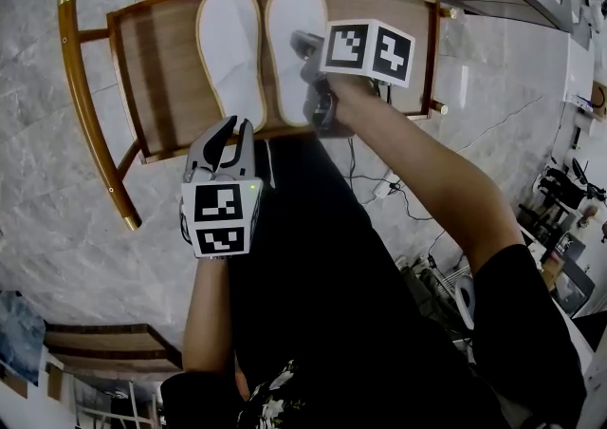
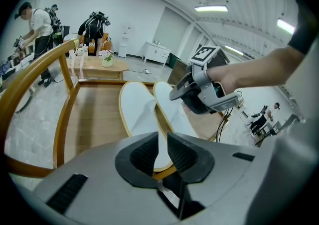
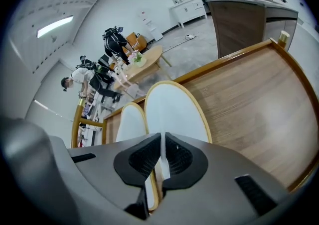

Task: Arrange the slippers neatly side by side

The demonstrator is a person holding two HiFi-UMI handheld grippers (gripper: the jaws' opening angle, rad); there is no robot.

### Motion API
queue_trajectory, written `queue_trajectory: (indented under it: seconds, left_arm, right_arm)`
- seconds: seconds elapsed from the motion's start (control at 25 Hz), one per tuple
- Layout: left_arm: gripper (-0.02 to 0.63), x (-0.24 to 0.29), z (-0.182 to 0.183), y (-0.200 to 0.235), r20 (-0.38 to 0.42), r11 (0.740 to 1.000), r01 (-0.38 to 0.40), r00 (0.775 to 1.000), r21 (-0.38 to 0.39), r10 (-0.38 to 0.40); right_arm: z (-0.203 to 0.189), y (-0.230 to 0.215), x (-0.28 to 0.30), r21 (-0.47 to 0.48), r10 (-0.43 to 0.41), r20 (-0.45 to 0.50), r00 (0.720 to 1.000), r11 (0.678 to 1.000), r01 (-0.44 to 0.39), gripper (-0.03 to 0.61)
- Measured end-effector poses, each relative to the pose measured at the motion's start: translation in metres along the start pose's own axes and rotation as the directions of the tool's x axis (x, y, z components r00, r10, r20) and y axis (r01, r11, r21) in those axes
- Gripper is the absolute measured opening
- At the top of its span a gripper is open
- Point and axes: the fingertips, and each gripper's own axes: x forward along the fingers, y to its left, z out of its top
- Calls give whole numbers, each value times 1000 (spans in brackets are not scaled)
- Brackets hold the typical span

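Two white slippers lie on the wooden chair seat [image 1: 161,76], about midway between its side edges, each running lengthwise from the far edge toward the near edge. Both are flat, long ovals of plain white cloth with a thin tan rim round the sole. The left-hand slipper [image 1: 230,52] and the right-hand slipper [image 1: 292,38] sit side by side, just apart, with a narrow strip of wood between them and their far ends roughly level. The right gripper [image 3: 162,157] comes down over the right-hand slipper, and its jaws are pinched together on a thin white fold of that slipper's cloth, which stands edge-on between the pads. The left gripper [image 2: 163,152] hangs at the seat's near edge, just by the near end of the left-hand slipper. Its jaws stand a narrow way apart. White cloth of that slipper shows through the gap (a raised fold of the upper), but the pads appear not to press on it, though the angle leaves that a little uncertain.
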Motion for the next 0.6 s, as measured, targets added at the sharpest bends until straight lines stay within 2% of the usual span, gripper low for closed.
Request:
queue_trajectory:
  seconds: [0.28, 0.44, 0.6]
  left_arm:
    - [54, 0, -6, -1, -3, 1000, -11, 1000, -14, 11]
    - [54, 0, -6, -2, 1, 1000, -17, 1000, -15, 17]
    - [54, -1, -6, -4, 5, 1000, -18, 1000, -11, 18]
  right_arm:
    - [0, -4, 9, -10, -24, 3, 1000, 1000, 24, 17]
    - [0, -8, 14, -93, -41, 14, 999, 995, 42, 22]
    - [-3, 0, 14, -157, 14, 11, 1000, 988, -12, 120]
